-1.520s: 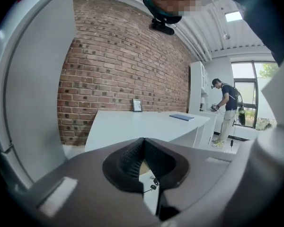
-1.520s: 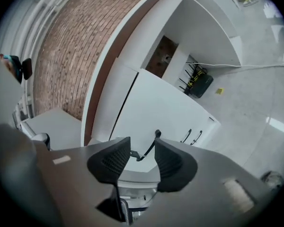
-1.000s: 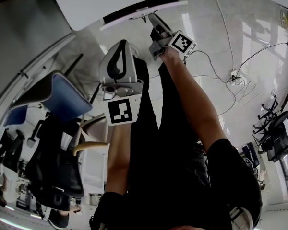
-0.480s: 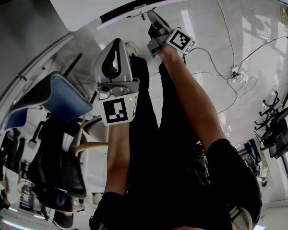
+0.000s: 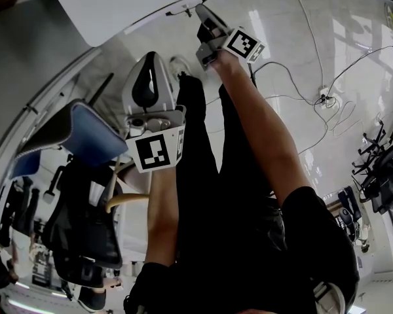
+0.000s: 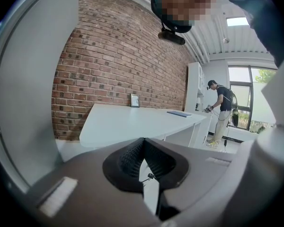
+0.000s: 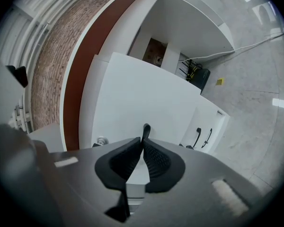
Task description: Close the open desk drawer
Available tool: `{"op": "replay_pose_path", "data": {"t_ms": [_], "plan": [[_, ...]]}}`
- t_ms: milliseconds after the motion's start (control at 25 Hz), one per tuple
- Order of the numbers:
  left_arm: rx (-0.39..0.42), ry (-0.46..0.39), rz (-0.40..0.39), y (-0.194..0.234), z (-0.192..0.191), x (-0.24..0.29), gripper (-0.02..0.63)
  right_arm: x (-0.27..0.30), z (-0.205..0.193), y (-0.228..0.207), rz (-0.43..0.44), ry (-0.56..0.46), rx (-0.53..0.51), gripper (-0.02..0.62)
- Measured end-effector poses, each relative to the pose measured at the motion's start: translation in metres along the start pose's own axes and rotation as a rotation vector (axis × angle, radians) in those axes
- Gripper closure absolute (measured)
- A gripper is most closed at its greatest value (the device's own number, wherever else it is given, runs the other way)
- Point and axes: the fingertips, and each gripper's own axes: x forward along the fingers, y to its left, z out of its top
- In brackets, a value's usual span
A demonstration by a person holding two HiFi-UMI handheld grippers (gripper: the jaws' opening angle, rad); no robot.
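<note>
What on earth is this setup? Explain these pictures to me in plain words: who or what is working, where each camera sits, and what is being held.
There is no robot here. A person holds a hand-held gripping tool in each hand. The head view comes from a camera on the person's head. It looks steeply down past the arms at the floor and a white desk. The other two views come from cameras that ride on the tools, each looking along its own two jaws. The left tool is shut and holds nothing; beyond it stands a brick wall. The right tool has just been closing its jaws, and they now pinch a dark drawer handle. The black-and-white squares are markers fixed on the tools.
</note>
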Motion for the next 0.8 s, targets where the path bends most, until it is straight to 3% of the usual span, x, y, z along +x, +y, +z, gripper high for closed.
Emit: {"op": "replay_pose_path", "data": {"t_ms": [800], "plan": [[-0.01,-0.02,0.0,0.01,0.002,0.01,0.59,0.032,0.012,0.005,0.032,-0.04,0.014,0.575]]}}
